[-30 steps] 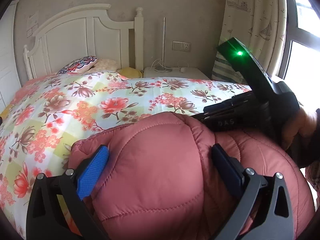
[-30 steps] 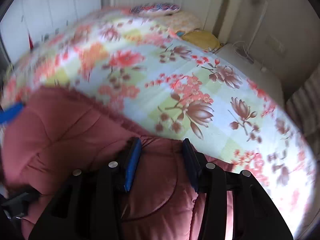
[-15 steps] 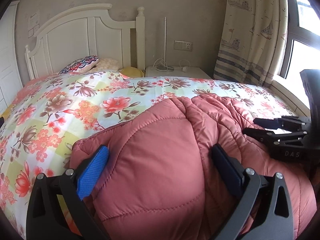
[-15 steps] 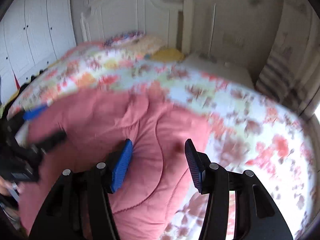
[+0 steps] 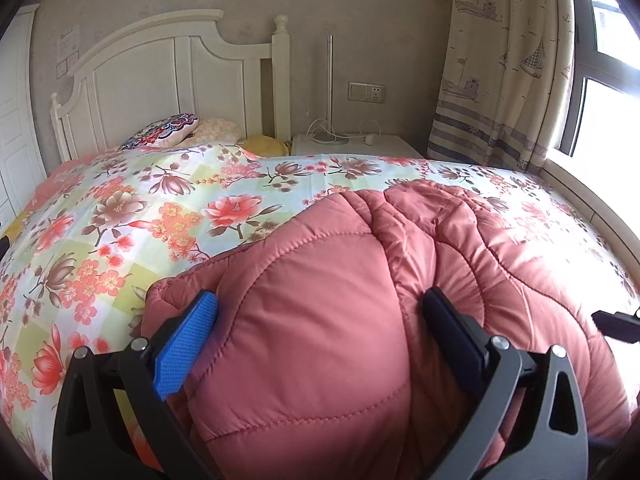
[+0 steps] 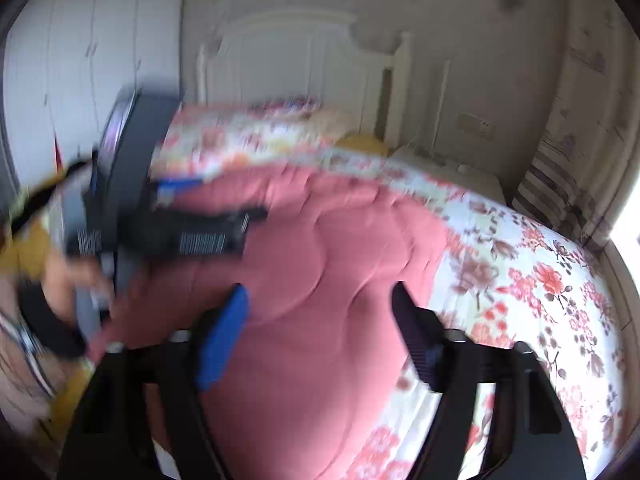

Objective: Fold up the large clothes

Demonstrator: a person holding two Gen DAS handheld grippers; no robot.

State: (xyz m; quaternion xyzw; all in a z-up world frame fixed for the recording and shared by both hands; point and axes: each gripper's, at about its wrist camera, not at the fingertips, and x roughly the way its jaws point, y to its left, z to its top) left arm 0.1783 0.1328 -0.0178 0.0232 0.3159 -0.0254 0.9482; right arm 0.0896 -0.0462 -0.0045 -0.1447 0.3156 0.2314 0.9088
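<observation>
A puffy pink quilted jacket (image 5: 360,320) lies bunched on the floral bed cover (image 5: 140,220). My left gripper (image 5: 320,308) has its jaws spread wide around a thick fold of the jacket, whose padding bulges between the blue pads (image 5: 186,344). In the right wrist view, which is blurred, the jacket (image 6: 320,280) fills the middle. My right gripper (image 6: 320,300) hangs open above it, holding nothing. The left gripper (image 6: 168,216) shows at the left there, and the right gripper's tip (image 5: 616,324) shows at the right edge of the left wrist view.
A white headboard (image 5: 160,80) and pillows (image 5: 168,134) stand at the far end of the bed. A white nightstand (image 5: 352,146) with a lamp pole is beside it. A curtain (image 5: 500,80) and window are at the right. White wardrobes (image 6: 80,60) line the left.
My right gripper let go of the jacket, opened and swung away to the right. The jacket's top flap now lies folded over. My left gripper has stayed in place.
</observation>
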